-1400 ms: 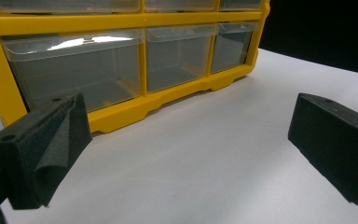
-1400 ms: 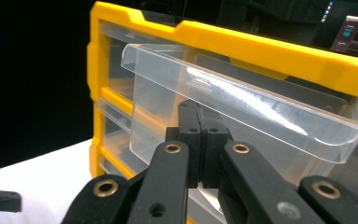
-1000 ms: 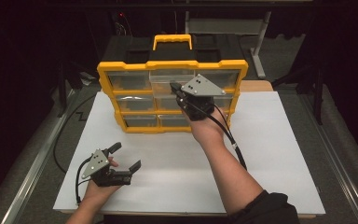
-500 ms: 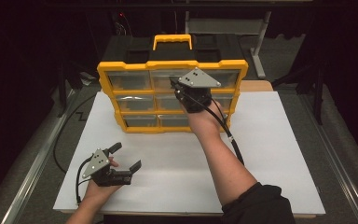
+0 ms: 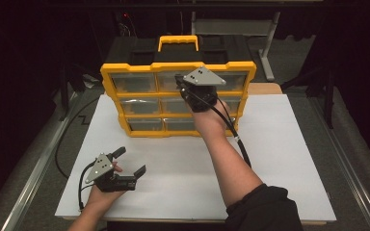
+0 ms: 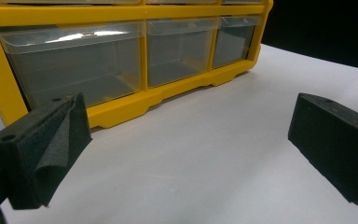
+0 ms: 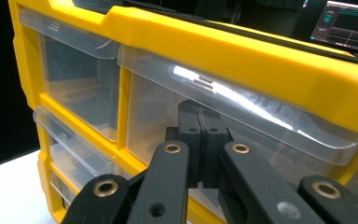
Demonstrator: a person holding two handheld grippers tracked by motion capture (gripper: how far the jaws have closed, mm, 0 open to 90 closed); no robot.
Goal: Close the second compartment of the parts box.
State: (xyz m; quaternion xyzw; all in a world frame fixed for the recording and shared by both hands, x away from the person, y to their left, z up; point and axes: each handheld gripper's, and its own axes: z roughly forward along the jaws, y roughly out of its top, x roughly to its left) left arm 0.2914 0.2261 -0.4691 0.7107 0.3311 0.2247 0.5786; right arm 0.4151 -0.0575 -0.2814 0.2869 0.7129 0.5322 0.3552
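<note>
Right claw [image 7: 200,140] risen to top middle drawer [image 7: 242,116] (jaws closed).

A drawer cabinet [image 5: 139,126] stands upright at the far edge of the table [image 5: 289,159], left of its middle, its drawers facing the near edge in three rows of three. The right gripper [image 5: 180,84] sits against the cabinet's front at the top middle drawer [image 7: 242,116], its jaws pressed together just under that drawer's lip. The left gripper [image 5: 131,162] rests on the table near the near left corner, well apart from the cabinet, jaws spread and pointing toward the bottom row of drawers [image 6: 177,49].
</note>
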